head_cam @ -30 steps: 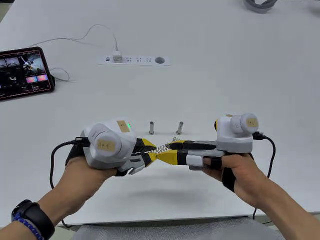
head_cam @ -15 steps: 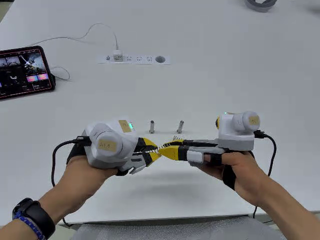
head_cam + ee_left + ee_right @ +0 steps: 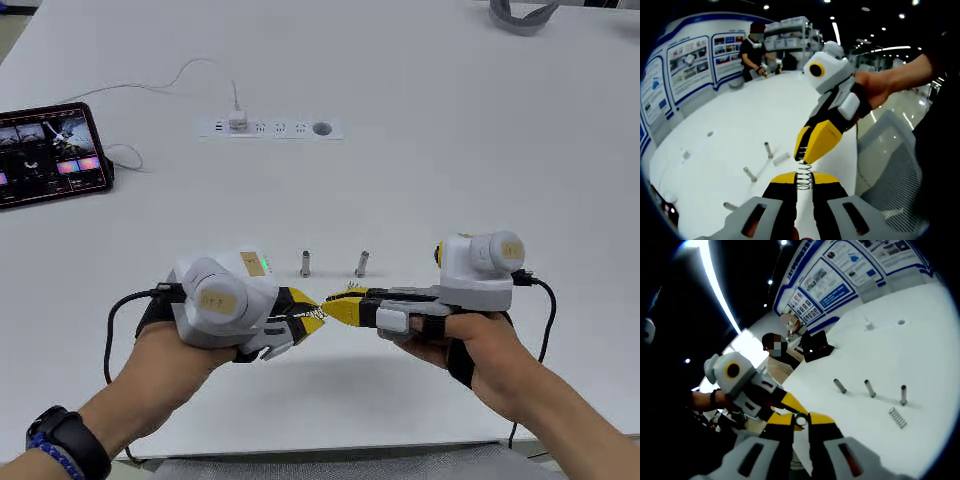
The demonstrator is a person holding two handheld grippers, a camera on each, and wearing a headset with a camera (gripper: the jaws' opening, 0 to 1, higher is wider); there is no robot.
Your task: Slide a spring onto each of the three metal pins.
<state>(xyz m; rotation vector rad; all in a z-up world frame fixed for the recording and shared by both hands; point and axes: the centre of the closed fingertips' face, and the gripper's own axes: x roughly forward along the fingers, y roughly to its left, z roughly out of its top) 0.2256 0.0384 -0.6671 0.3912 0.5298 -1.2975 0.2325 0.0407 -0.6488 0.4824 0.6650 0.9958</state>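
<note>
Left gripper [image 3: 308,318] and right gripper [image 3: 332,306] held tip to tip, low over the near edge of the white worktop [image 3: 450,150], a hand on each. Small silver coil spring [image 3: 804,177] is off the worktop, between the two tips. Left yellow fingers [image 3: 782,179] are closed on its near end; coils stick out forward toward the right gripper. Right yellow fingers [image 3: 816,142] are drawn together on the spring's far end, and the ring of the coil shows end-on at those tips in the right gripper view. Three short bare metal pins [image 3: 869,388] stand in a row on the worktop just beyond the grippers, no spring on any of them. Second loose silver spring [image 3: 897,417] lies flat near the pins, apart from them. Black tablet [image 3: 45,155] with lit screen at far left, white power strip [image 3: 270,128] further back, cable plugged in
</note>
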